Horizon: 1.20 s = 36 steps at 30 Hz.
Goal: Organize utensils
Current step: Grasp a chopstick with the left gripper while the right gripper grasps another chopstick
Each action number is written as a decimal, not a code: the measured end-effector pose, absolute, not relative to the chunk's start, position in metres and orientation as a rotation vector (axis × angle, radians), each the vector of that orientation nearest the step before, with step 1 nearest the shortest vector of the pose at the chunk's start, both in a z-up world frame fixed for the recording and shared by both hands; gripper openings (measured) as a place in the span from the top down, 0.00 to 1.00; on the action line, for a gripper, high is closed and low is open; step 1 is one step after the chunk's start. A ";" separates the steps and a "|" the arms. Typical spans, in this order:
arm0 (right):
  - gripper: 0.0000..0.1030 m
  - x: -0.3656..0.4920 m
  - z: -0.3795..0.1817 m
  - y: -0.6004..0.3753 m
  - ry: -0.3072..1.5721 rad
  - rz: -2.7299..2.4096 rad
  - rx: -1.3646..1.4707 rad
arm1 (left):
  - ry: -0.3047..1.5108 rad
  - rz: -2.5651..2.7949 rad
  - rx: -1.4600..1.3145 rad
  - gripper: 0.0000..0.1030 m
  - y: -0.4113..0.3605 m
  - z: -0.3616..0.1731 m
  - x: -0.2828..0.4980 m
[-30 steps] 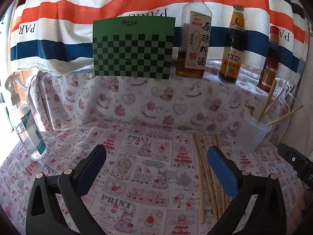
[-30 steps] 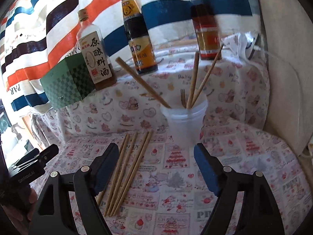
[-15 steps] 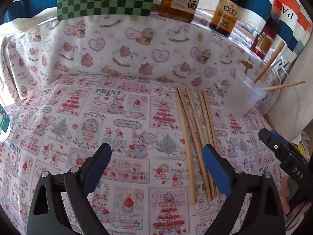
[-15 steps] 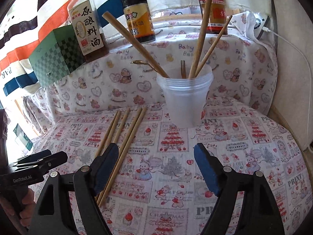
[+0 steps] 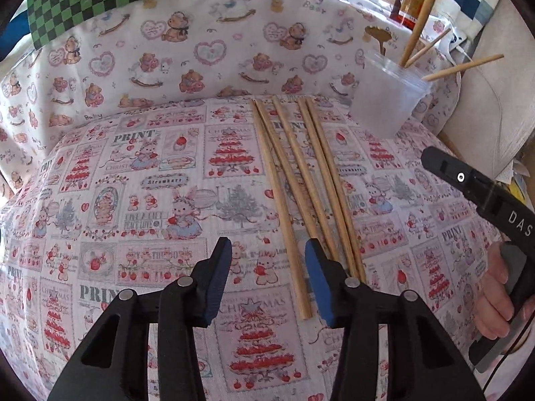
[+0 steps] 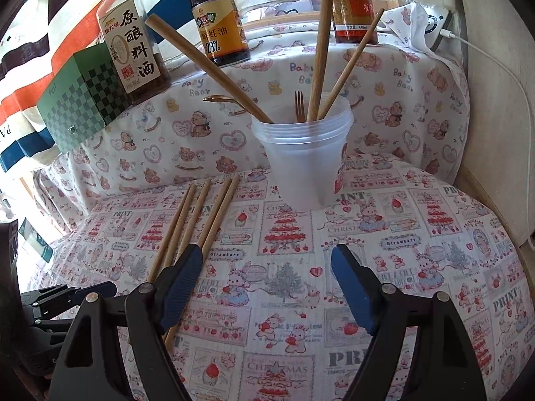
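Several wooden chopsticks (image 5: 279, 197) lie side by side on the printed cloth, also seen in the right wrist view (image 6: 216, 215). My left gripper (image 5: 267, 250) points steeply down over their near ends. Its jaws are closing, the leftmost chopstick lies between them close to the right pad, and neither pad presses on it. A stack of clear plastic cups (image 6: 301, 167) stands behind, holding three chopsticks, a fork and a gold spoon; it shows at the far right for the left wrist (image 5: 384, 100). My right gripper (image 6: 267, 254) hangs open in front of the cups with nothing between its fingers.
Three sauce bottles (image 6: 217, 26) and a green checkered box (image 6: 83, 97) stand on the raised ledge behind. A white cable (image 6: 501, 67) runs down the wall at right. A hand (image 5: 498, 300) holds the right gripper's handle beside the chopsticks.
The left gripper has tipped downward and come in low over the chopsticks' near ends, and its jaws have narrowed a lot. The right gripper dipped slightly toward the cups and stayed open.
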State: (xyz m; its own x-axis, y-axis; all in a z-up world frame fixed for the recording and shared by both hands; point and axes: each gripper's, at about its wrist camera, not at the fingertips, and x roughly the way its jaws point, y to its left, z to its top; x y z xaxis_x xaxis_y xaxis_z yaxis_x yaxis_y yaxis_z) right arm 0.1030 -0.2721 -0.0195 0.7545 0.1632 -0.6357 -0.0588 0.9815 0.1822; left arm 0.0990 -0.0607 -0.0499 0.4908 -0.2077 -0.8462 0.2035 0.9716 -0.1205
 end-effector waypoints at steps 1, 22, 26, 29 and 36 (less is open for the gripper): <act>0.21 0.103 -0.020 -0.271 0.708 0.118 0.149 | 1.046 -0.250 0.004 0.64 -0.062 -0.053 0.100; 0.36 0.088 -0.053 -0.196 0.872 0.344 -0.167 | 1.036 -0.129 -0.127 0.93 -0.024 -0.055 0.117; 0.45 0.090 -0.057 -0.194 0.898 0.343 -0.175 | 0.968 -0.133 -0.140 0.93 -0.023 -0.042 0.108; 0.54 0.093 -0.059 -0.197 0.912 0.292 -0.195 | 0.855 -0.118 -0.128 0.93 -0.021 -0.025 0.098; 0.94 0.103 -0.057 -0.215 0.917 0.205 -0.168 | 0.742 -0.096 -0.197 0.94 -0.002 -0.004 0.089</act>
